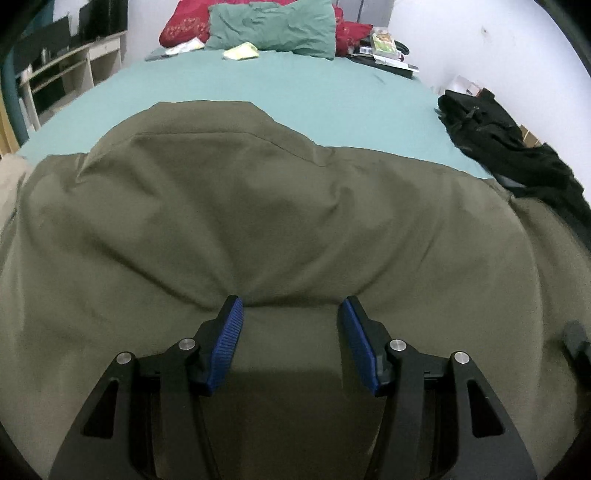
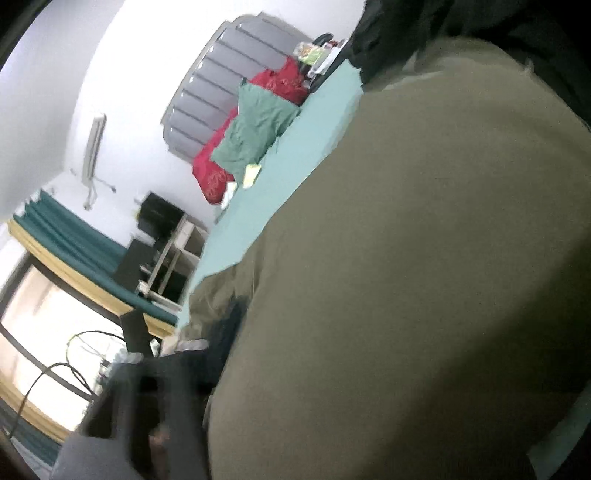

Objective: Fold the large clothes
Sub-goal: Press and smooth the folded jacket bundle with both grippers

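A large olive-green garment (image 1: 258, 221) lies spread over the near end of a bed with a teal sheet (image 1: 295, 92). My left gripper (image 1: 291, 301) points down at it with its blue pads (image 1: 229, 343) standing wide apart. A low ridge of the fabric runs between the fingertips, and the pads do not visibly squeeze it. The right wrist view is tilted and blurred, and the same garment (image 2: 406, 258) fills most of it. Of my right gripper (image 2: 236, 332) only one dark, smeared finger (image 2: 225, 343) shows at the cloth's left edge. The cloth hides the other finger and the jaws' gap.
A black garment or bag (image 1: 509, 147) lies on the bed's right edge by the white wall. At the head are a teal pillow (image 1: 273, 29), red pillows (image 1: 184, 26) and small items. A shelf unit (image 1: 66, 70) stands left of the bed.
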